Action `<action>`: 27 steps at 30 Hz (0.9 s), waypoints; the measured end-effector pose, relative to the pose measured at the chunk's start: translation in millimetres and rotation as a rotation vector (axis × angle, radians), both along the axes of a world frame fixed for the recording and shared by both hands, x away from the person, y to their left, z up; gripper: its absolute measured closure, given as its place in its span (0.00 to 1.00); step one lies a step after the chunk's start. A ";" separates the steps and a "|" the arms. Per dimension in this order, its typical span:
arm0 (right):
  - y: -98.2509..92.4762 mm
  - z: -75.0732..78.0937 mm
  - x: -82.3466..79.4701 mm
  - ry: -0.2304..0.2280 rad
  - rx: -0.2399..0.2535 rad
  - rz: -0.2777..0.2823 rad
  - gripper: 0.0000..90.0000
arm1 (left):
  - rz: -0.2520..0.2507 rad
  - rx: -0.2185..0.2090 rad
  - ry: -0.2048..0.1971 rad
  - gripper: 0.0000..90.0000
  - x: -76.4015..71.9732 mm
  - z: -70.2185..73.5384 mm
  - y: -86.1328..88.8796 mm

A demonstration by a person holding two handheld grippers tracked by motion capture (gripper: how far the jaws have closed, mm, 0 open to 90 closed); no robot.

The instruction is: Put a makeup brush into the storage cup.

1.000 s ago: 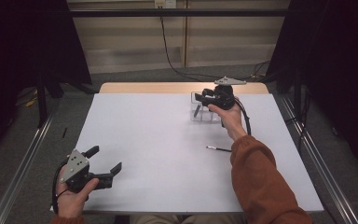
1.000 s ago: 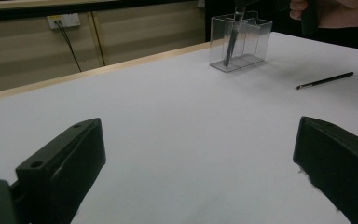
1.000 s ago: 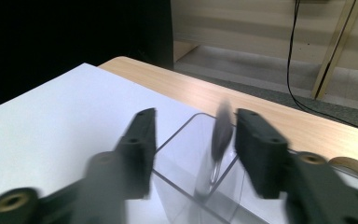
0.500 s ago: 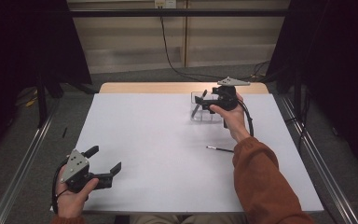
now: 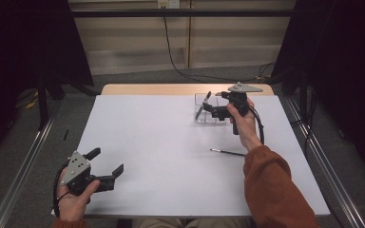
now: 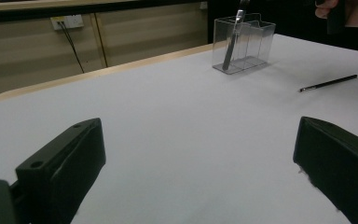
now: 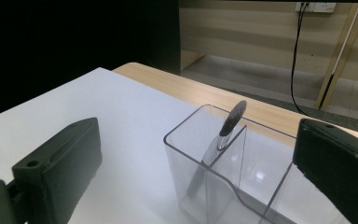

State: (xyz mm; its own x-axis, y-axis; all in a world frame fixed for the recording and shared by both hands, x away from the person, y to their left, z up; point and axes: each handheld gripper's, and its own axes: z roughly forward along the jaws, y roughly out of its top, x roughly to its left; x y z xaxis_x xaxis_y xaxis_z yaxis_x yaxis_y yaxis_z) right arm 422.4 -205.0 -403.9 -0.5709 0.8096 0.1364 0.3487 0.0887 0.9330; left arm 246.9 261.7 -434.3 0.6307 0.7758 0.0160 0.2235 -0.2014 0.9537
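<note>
A clear plastic holder with compartments stands at the far side of the white table. A dark make-up brush leans in its left compartment, head up. My right gripper hovers just right of the holder. Its jaws have just been opening and stand wide, gripping nothing. In the right gripper view the holder and the brush sit just ahead of the jaws. A thin dark brush lies flat on the table nearer the person. My left gripper rests open near the front left corner, with nothing between its jaws.
The white sheet covers the table, with a strip of bare wood along the far edge. Metal rails run along both sides. In the left gripper view the holder and the thin brush lie far ahead.
The right gripper's jaws have opened and let go of the brush, which now leans in the holder. That gripper has drawn back a little to the right. The left gripper has not moved.
</note>
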 end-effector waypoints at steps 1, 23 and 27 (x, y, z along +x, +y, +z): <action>-0.9 -0.6 -2.0 0.000 -0.004 -0.002 0.01 | -0.001 0.003 -0.001 0.02 0.1 0.1 0.2; -16.5 -6.1 -45.0 -0.025 0.007 0.022 0.02 | 0.009 0.000 0.006 0.02 0.2 -0.3 1.9; -20.0 -8.1 -53.9 -0.051 0.001 -0.002 0.01 | 0.012 -0.005 0.005 0.02 0.4 -0.2 2.6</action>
State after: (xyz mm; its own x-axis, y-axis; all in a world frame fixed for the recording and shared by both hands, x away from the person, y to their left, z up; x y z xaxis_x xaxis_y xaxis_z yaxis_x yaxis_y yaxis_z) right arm 368.5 -225.0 -412.1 -0.5755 0.8106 0.1080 0.3012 0.0874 0.9495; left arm 247.2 264.3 -434.5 0.6214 0.7835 0.0093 0.2305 -0.1941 0.9535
